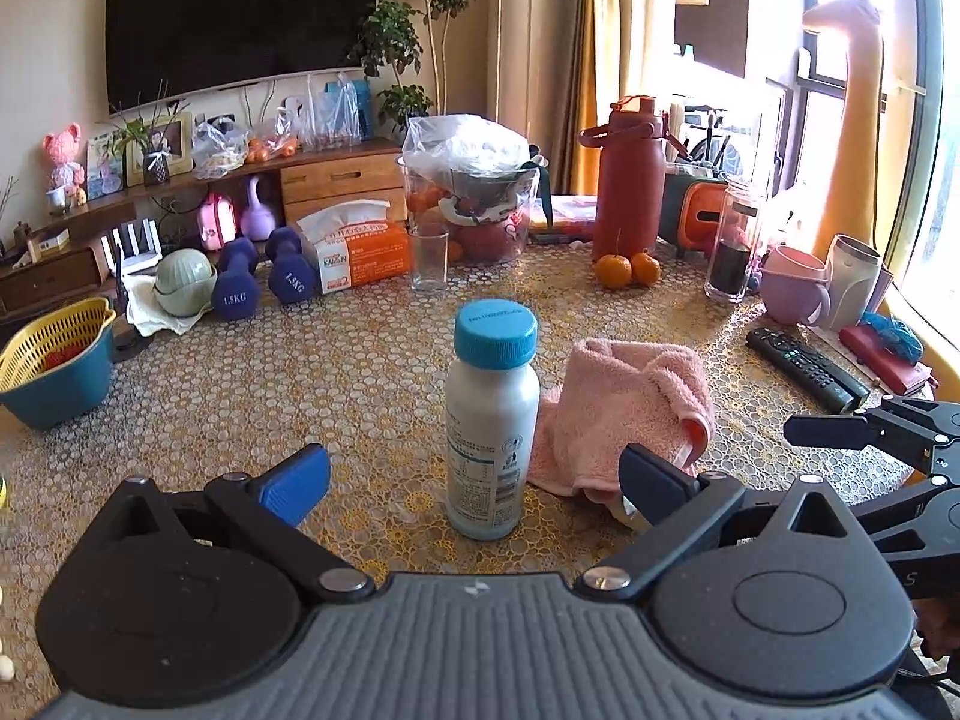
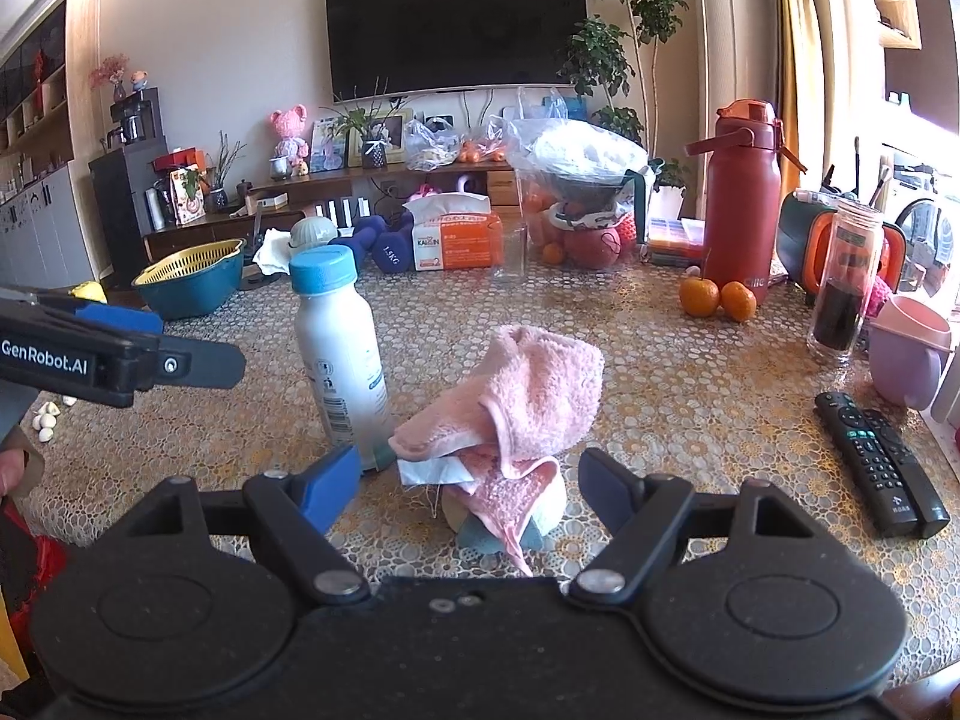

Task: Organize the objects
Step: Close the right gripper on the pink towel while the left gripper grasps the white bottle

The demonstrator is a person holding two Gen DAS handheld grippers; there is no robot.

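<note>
Bottle (image 1: 492, 420) stands upright mid-table (image 1: 300, 372), towel (image 1: 624, 414) touching it at 3 o'clock. Remote (image 1: 807, 369) further out at 3, near the table edge. Drinking glass (image 1: 429, 258) at 12, tissue box (image 1: 354, 252) + dumbbells (image 1: 264, 276) at 11, basket (image 1: 57, 360) at 9. Two oranges (image 1: 629, 269) at 1, in front of flask (image 1: 630, 180).

Both wrist views look low across the table (image 1: 300, 372) toward the television (image 2: 456, 24), sharing its middle.
</note>
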